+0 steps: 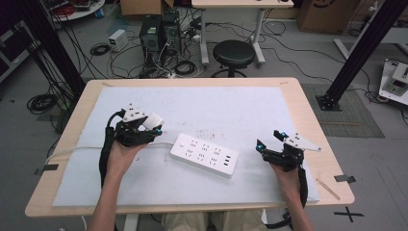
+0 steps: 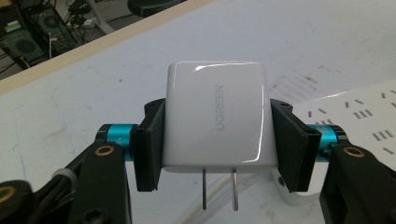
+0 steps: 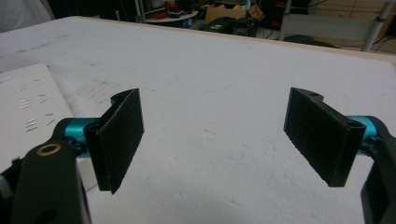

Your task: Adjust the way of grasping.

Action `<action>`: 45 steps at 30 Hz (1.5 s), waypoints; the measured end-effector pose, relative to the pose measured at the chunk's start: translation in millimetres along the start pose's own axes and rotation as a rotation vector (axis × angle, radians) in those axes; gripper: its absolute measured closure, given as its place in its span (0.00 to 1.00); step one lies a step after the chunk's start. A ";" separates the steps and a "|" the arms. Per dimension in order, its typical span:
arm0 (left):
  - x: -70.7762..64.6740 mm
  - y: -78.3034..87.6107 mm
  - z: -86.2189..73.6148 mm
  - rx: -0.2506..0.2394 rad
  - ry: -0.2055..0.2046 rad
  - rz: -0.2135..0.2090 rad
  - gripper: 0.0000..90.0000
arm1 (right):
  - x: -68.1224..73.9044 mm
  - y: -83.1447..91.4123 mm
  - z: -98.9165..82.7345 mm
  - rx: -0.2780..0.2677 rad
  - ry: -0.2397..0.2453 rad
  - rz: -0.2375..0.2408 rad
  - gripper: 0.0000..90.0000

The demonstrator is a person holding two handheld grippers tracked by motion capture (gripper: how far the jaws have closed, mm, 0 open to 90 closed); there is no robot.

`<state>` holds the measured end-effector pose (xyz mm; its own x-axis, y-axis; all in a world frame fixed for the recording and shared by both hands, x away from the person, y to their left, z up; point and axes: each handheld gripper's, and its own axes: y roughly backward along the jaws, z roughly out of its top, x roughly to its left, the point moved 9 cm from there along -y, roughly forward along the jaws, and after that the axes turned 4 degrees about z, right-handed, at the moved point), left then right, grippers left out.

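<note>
The left gripper (image 2: 217, 140) is clamped on a charger (image 2: 215, 119), its two black pads pressing the charger's opposite sides. The charger is a white, glossy, squarish block with rounded corners and grey "UGREEN" lettering running along its face. Two flat metal prongs stick out of its lower edge, bare and in no socket. In the high view the charger (image 1: 153, 121) sits at the left of the table (image 1: 308, 103), held above the white mat (image 1: 216, 103), just left of the strip (image 1: 204, 155).

The strip is white, long and flat, with rows of slots, lying at a slant near the middle of the mat. A white cord (image 1: 77, 149) runs from its left end toward the table's left edge.

The right gripper (image 3: 215, 140) has its jaws wide apart, nothing between them, above bare mat to the right of the strip.
</note>
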<state>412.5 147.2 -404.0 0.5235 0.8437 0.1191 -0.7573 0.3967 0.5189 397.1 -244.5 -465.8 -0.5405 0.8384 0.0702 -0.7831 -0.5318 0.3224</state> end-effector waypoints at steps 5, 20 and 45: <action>-16.2 1.5 0.2 -0.018 -0.026 -0.010 0.47 | 2.1 1.2 4.4 -0.009 -0.048 0.036 0.23; -69.6 -3.9 -1.2 -0.096 -0.162 -0.022 0.47 | 39.6 -8.5 46.4 0.002 -0.123 0.250 0.23; -157.5 -0.3 18.3 -0.364 -0.514 0.062 0.47 | 123.8 -18.0 62.9 0.142 -0.270 0.754 0.23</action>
<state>337.5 7.5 -407.4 0.5264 0.6238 0.5777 -0.8293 0.5266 0.1871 363.7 -123.6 -403.5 -0.7999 0.2706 0.5356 -0.1820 -0.9599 0.2131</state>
